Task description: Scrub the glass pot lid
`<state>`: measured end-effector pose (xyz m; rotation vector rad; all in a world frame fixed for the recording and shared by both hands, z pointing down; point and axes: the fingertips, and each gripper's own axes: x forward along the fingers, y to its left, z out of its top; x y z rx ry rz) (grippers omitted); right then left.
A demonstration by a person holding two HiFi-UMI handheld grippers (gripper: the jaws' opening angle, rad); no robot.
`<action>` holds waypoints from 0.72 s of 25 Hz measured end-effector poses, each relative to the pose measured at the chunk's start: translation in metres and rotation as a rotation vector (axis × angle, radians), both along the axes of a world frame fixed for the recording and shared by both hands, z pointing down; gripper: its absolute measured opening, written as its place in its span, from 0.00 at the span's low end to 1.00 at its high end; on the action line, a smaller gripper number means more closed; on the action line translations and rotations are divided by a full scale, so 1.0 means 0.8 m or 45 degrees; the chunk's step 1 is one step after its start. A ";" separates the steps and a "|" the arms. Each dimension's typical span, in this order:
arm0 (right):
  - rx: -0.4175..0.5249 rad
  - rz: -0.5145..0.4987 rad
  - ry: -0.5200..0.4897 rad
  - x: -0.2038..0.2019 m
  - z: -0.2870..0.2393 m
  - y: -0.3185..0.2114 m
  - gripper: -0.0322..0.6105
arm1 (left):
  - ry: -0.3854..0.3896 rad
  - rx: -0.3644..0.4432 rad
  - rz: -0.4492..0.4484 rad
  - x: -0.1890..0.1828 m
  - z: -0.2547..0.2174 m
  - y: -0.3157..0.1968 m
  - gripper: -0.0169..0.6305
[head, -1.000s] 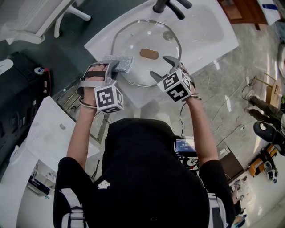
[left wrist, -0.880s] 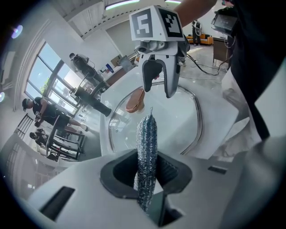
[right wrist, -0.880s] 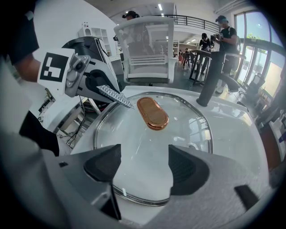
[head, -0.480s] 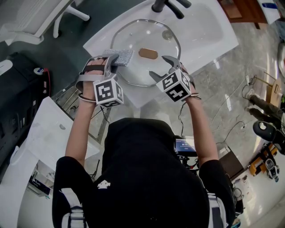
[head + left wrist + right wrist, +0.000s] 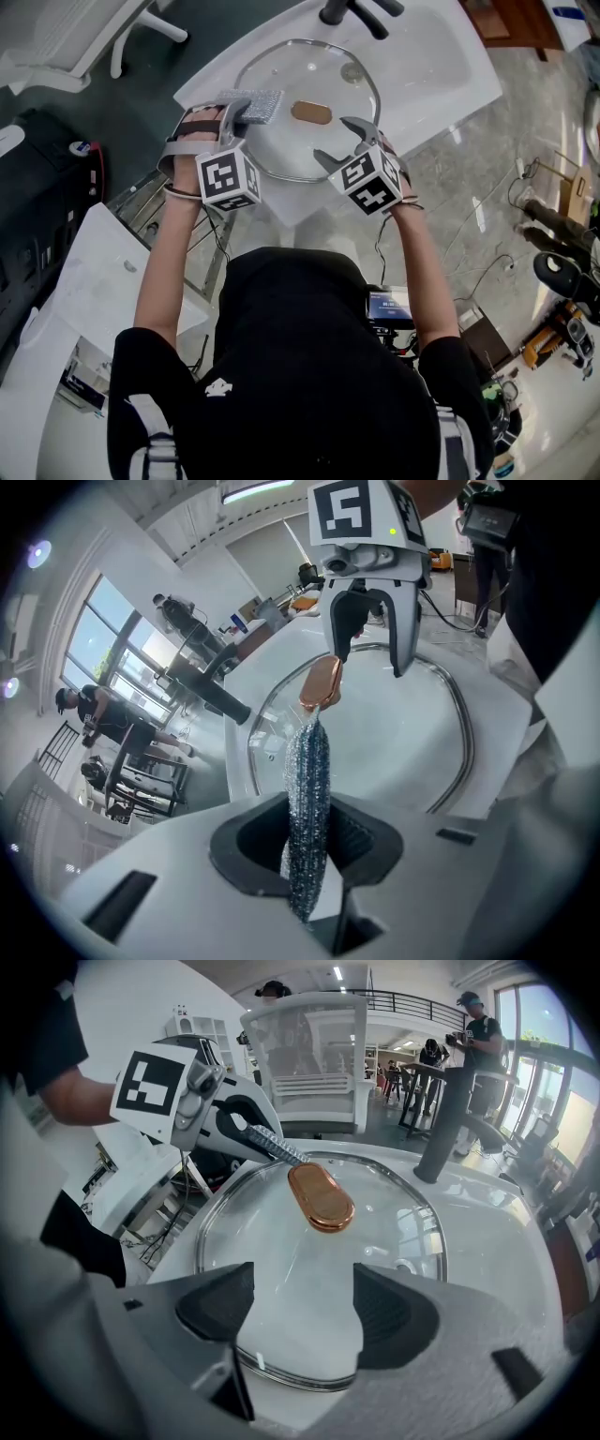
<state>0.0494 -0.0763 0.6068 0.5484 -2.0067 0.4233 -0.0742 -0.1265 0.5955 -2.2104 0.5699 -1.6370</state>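
Observation:
The glass pot lid (image 5: 281,75) with a copper handle (image 5: 311,112) lies flat over a white sink (image 5: 441,66). My left gripper (image 5: 242,111) is shut on a silver scrub pad (image 5: 258,103) at the lid's left rim. In the left gripper view the pad (image 5: 307,789) stands edge-on between the jaws, pointing at the handle (image 5: 321,682). My right gripper (image 5: 339,141) is open over the lid's near rim, nothing between its jaws. The right gripper view shows the lid (image 5: 309,1269), the handle (image 5: 321,1198) and the pad (image 5: 272,1147) beyond the open right gripper (image 5: 302,1312).
A black faucet (image 5: 361,11) rises at the sink's far side, beyond the lid. A second white basin (image 5: 84,281) lies to the lower left. Cables and gear sit on the marble floor (image 5: 487,216) at the right. People stand in the room behind.
My left gripper has carried the scrub pad a little farther along the lid's left rim, away from me. The right gripper has stayed where it was.

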 end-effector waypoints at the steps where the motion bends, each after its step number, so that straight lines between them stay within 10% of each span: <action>1: 0.000 0.000 0.000 0.000 0.000 0.000 0.55 | 0.000 0.004 -0.001 0.001 0.000 -0.003 0.13; 18: -0.003 -0.002 0.002 0.000 0.000 0.000 0.55 | -0.022 0.036 0.029 0.018 0.002 -0.047 0.13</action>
